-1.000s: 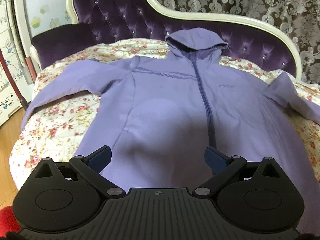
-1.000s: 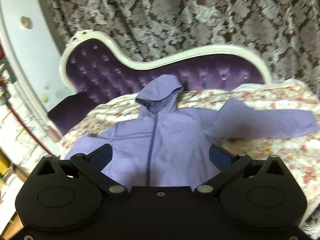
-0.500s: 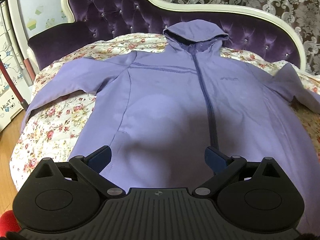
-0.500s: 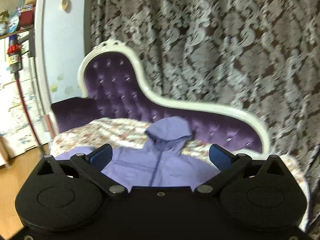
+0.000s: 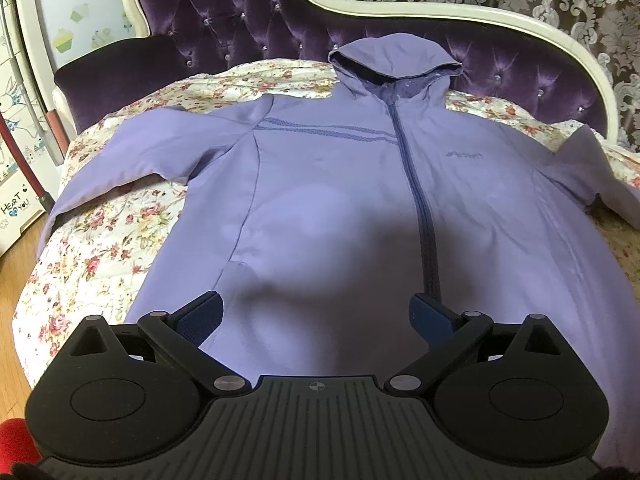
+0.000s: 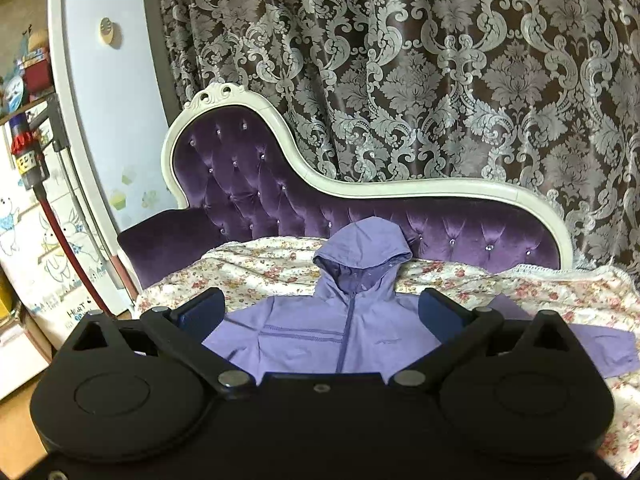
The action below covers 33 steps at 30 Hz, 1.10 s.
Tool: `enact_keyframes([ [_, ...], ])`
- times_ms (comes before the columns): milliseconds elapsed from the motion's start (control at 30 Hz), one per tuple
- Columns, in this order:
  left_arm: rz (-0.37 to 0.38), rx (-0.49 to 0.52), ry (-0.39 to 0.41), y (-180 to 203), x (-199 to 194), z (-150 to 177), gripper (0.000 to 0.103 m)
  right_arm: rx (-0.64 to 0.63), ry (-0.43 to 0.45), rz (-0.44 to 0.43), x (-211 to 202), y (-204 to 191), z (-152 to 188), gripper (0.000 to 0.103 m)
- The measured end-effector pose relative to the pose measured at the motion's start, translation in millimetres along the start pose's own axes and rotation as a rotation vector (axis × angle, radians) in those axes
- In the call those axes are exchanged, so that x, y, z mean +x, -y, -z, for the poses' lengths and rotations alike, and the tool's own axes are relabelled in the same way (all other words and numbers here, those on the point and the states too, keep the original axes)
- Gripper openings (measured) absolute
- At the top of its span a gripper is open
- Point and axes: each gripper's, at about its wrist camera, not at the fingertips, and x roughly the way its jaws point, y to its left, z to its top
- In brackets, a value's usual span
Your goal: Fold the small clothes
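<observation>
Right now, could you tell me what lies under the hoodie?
The hoodie lies flat on a floral cover over the purple sofa. What is beneath its body is hidden.

Left gripper [image 5: 316,316] jaws spread wide, empty, angled downward. Right gripper [image 6: 322,312] jaws also wide apart, empty, held roughly level.

A lavender hooded jacket [image 5: 340,208] lies flat and face up, zipped closed, both sleeves spread out to the sides. Its hood points away from the fingers [image 5: 200,314]; its lower body spans the gap between them. A darker double stripe crosses the chest, with a small logo opposite.
</observation>
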Motion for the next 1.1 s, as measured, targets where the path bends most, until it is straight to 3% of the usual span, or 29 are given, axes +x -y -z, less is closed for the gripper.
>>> enact_keyframes([
  [233,0.005,0.0,0.004,3.1,9.2,-3.6,0.101,0.048,-0.04,-0.063,20.9,4.5,-15.5,0.102],
  [367,-0.023,0.009,0.043,2.3,15.4,-5.9,0.101,0.099,0.045,-0.155,44.6,49.5,6.5,0.102],
  [533,-0.049,0.072,0.105,4.0,29.3,-14.4,0.101,0.228,-0.003,-0.117,92.7,136.3,58.9,0.102],
  [633,-0.01,0.085,0.138,3.5,37.4,-19.8,0.101,0.356,-0.041,0.034,113.3,203.0,95.0,0.102],
  [700,0.042,0.088,0.154,2.5,43.1,-23.5,0.101,0.401,-0.054,0.162,120.7,246.8,118.6,0.1],
  [833,0.175,0.073,0.161,-1.9,57.4,-27.9,0.101,0.442,-0.075,0.338,118.6,308.6,152.3,0.096],
  [1000,0.138,0.08,0.148,-1.1,76.3,-26.3,0.101,0.427,-0.077,0.54,114.5,360.2,172.0,0.078],
  [1100,0.137,0.064,0.133,-3.8,83.5,-22.2,0.102,0.495,-0.088,0.588,119.0,390.6,182.8,0.073],
])
